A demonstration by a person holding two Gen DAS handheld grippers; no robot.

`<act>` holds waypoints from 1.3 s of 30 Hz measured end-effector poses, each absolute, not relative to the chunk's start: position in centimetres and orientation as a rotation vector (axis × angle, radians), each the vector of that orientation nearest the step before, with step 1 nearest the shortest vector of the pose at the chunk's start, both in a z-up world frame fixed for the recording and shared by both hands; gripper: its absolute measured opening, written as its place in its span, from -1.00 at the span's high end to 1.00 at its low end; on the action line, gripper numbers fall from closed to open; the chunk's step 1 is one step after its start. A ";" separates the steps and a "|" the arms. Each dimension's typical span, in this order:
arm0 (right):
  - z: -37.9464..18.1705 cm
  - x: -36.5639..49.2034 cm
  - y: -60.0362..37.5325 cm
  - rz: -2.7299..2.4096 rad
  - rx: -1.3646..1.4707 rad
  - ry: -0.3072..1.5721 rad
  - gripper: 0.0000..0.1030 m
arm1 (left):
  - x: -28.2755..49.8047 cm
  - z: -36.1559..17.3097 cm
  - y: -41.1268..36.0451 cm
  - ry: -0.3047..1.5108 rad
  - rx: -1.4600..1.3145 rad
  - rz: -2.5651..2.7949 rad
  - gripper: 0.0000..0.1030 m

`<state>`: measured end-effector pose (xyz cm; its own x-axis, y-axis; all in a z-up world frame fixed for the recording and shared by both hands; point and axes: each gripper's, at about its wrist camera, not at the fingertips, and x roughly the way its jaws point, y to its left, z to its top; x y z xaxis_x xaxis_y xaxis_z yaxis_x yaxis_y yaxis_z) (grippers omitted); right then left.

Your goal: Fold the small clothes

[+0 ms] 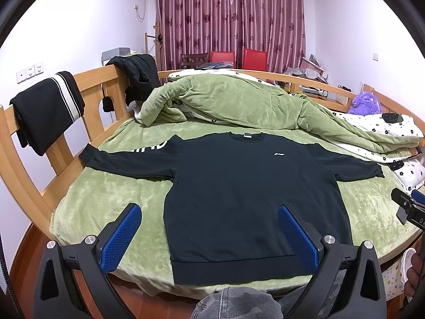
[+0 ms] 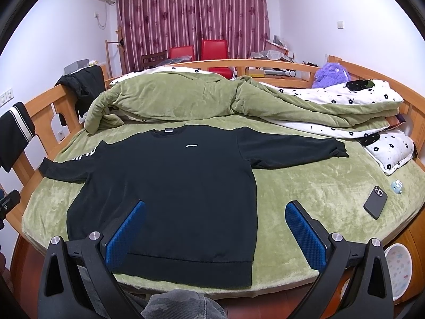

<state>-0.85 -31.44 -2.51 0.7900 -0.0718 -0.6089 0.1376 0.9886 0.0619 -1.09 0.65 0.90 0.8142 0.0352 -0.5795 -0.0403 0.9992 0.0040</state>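
Observation:
A black long-sleeved sweatshirt [image 1: 239, 186] lies flat and face up on the green bed cover, sleeves spread to both sides, hem toward me; it also shows in the right wrist view [image 2: 172, 186]. My left gripper [image 1: 209, 210] is open and empty, held above the hem area near the bed's front edge. My right gripper [image 2: 215, 207] is open and empty, held above the sweatshirt's lower right part. The right gripper's side also shows at the right edge of the left wrist view [image 1: 410, 207].
A bunched green quilt [image 1: 239, 101] lies behind the sweatshirt. A black phone [image 2: 375, 202] and a small blue object [image 2: 396, 186] lie on the cover at right. A flowered pillow [image 2: 387, 148] is at right. Dark clothes [image 1: 47, 109] hang on the wooden bed rail.

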 end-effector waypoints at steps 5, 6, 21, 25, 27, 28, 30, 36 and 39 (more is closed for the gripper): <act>-2.4 -0.8 -31.4 -0.109 0.104 0.649 -0.99 | -1.1 0.9 0.6 0.616 -0.005 0.041 -1.00; -2.4 -0.8 -31.4 -0.108 0.106 0.649 -0.99 | -1.1 0.9 0.6 0.616 -0.005 0.042 -1.00; -1.7 0.9 -31.1 -0.098 0.130 0.653 -0.99 | -0.7 0.7 0.9 0.607 -0.006 0.041 -1.00; -2.1 0.9 -31.6 -0.099 0.136 0.655 -0.99 | -0.6 0.8 1.0 0.614 -0.011 0.037 -1.00; -2.1 1.0 -31.5 -0.100 0.135 0.655 -0.99 | -0.5 0.9 1.0 0.613 -0.011 0.037 -1.00; -2.1 1.0 -31.6 -0.100 0.134 0.654 -0.99 | -0.4 0.8 0.9 0.613 -0.010 0.037 -1.00; -2.2 0.8 -31.9 -0.099 0.137 0.653 -0.99 | -0.4 0.9 0.9 0.616 -0.010 0.038 -1.00; -2.2 0.8 -31.9 -0.099 0.134 0.651 -0.99 | -0.4 0.8 1.1 0.604 -0.014 0.043 -1.00; -2.4 0.1 -32.2 -0.097 0.139 0.644 -0.99 | -0.1 0.8 1.1 0.598 -0.022 0.044 -1.00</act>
